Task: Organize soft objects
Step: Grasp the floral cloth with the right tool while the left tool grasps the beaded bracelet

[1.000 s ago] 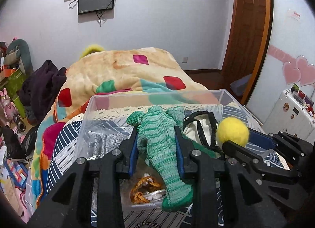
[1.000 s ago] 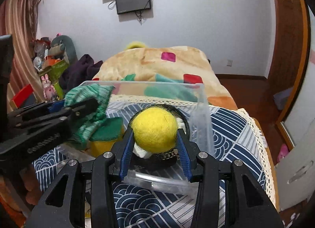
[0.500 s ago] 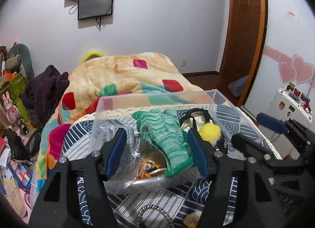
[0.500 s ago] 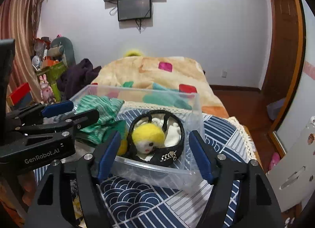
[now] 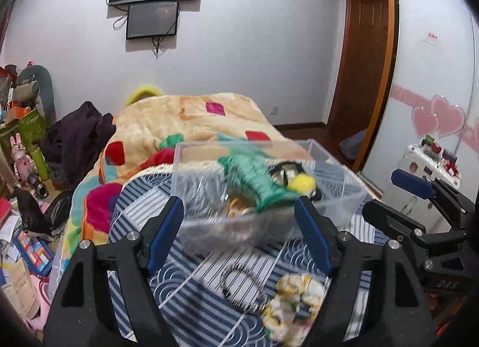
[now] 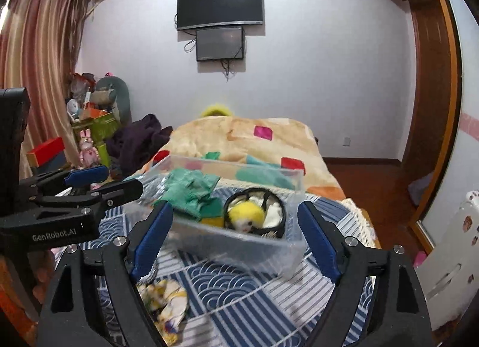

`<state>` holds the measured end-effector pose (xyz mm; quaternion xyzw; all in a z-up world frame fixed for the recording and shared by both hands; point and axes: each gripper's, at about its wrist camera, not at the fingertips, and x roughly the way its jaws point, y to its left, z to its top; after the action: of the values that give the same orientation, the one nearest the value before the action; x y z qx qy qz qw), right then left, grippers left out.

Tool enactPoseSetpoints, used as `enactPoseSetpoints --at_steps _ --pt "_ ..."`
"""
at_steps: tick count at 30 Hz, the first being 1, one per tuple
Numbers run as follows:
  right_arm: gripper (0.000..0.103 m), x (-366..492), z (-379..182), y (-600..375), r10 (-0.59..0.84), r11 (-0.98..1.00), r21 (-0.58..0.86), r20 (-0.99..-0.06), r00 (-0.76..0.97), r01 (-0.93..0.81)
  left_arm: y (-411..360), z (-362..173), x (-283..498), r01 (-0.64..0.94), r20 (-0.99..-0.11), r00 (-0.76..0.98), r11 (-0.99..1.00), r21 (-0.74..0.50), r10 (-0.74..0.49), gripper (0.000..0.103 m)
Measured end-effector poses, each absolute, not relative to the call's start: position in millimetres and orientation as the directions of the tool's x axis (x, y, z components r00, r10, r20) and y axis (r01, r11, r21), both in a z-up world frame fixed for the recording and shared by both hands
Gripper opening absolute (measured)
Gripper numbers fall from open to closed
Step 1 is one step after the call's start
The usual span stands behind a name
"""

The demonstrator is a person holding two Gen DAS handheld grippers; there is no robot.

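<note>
A clear plastic bin (image 5: 335, 197) (image 6: 269, 252) stands on a blue patterned cloth. In it lie a green knit piece (image 5: 251, 173) (image 6: 191, 189), a yellow fuzzy ball toy (image 5: 301, 183) (image 6: 245, 215) and a black-rimmed pouch (image 6: 275, 218). My left gripper (image 5: 239, 233) is open and empty, held back from the bin's near wall. My right gripper (image 6: 233, 237) is open and empty, also in front of the bin. A yellow-white floral soft piece (image 5: 293, 302) (image 6: 167, 302) lies on the cloth near both grippers.
A dark beaded ring (image 5: 242, 284) lies on the cloth beside the floral piece. Behind the bin is a bed with a patchwork blanket (image 5: 185, 125). Clutter and toys fill the left floor (image 5: 24, 167). A white suitcase (image 6: 449, 245) stands at the right.
Both grippers opened, letting the green knit and the yellow ball drop into the bin, then drew back and up from it.
</note>
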<state>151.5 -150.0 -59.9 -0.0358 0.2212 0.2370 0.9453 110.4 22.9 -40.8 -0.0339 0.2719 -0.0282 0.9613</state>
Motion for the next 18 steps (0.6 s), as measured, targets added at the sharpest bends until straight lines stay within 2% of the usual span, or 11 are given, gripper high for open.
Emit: enactPoseSetpoints --at_steps 10,18 --pt "0.084 155 -119 -117 0.478 0.83 0.083 -0.618 0.625 -0.552 38 -93 97 -0.005 -0.636 0.77 0.997 -0.072 -0.042 0.076" --pt "0.084 151 -140 -97 0.522 0.779 0.122 -0.668 0.53 -0.615 43 -112 87 -0.009 -0.67 0.74 0.994 -0.106 -0.064 0.076"
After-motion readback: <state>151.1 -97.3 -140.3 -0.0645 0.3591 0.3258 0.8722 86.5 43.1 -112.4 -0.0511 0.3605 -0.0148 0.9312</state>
